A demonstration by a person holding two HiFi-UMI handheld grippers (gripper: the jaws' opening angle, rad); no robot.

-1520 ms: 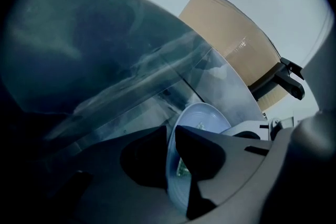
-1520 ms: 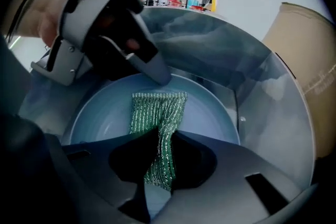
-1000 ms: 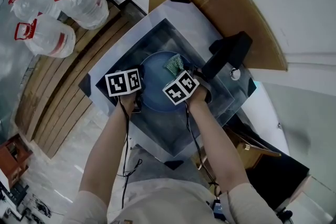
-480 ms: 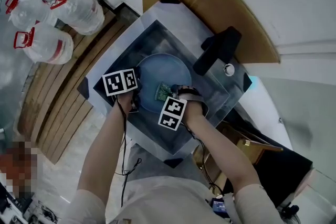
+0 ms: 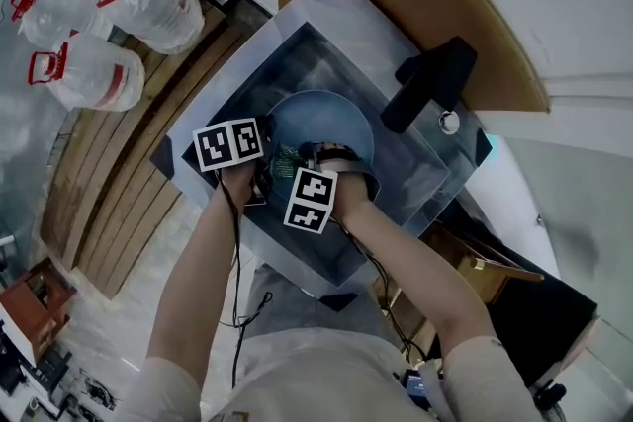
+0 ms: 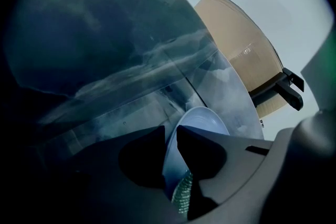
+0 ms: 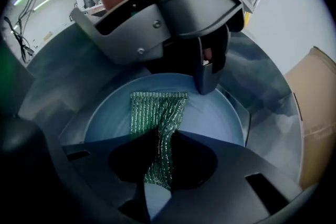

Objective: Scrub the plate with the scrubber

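Both hold: right gripper [image 7: 165, 136] clenches the soft scrubber [image 7: 157, 107] on the plate [image 7: 210, 118]; left gripper [image 6: 170, 136], jaws just opening slightly, pinches its stiff, probably slippery rim.

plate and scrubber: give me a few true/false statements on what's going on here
1. The right gripper holds the scrubber. True.
2. The scrubber lies on the plate. True.
3. The plate is red. False: it is blue.
4. The left gripper is empty. False: its jaws grip the plate's rim, though they have just been opening a little.
5. The plate is in the sink. True.
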